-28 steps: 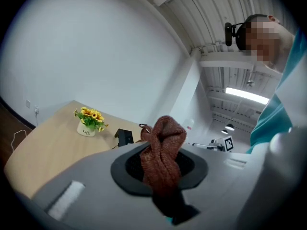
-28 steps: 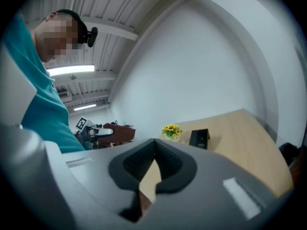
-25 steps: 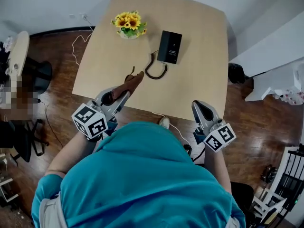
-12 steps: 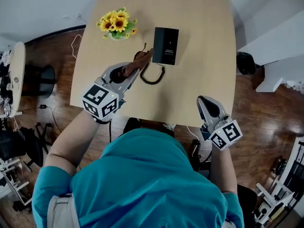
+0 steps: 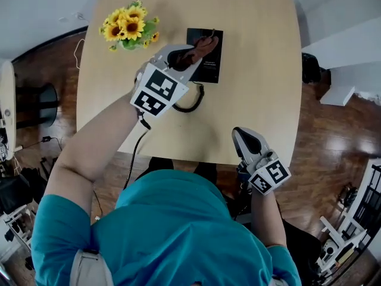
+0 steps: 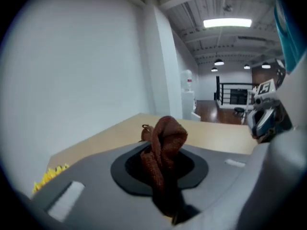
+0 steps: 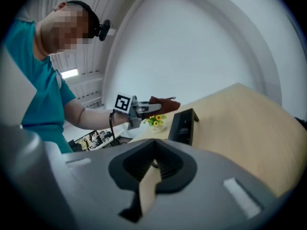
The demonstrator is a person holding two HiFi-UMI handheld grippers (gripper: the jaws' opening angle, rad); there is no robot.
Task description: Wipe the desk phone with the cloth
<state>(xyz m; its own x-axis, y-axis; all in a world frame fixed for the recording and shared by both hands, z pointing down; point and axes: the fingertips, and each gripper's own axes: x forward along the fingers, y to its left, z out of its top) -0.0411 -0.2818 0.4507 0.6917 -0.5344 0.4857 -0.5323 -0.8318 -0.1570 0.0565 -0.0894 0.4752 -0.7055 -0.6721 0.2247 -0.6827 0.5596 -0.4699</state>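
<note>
A light wooden table [image 5: 256,70] carries a black desk phone [image 5: 212,70], its coiled cord [image 5: 191,105] and a pot of sunflowers [image 5: 128,27].

The left gripper [image 5: 191,55], clamping the brown cloth [image 5: 205,43], is reaching forward across the table [image 5: 262,70], moving from the near edge to above the black desk phone [image 5: 213,69], the cloth's tip now over it.

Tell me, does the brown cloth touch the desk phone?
Cannot tell: head view puts cloth over desk phone; right gripper view shows no plain gap.
</note>
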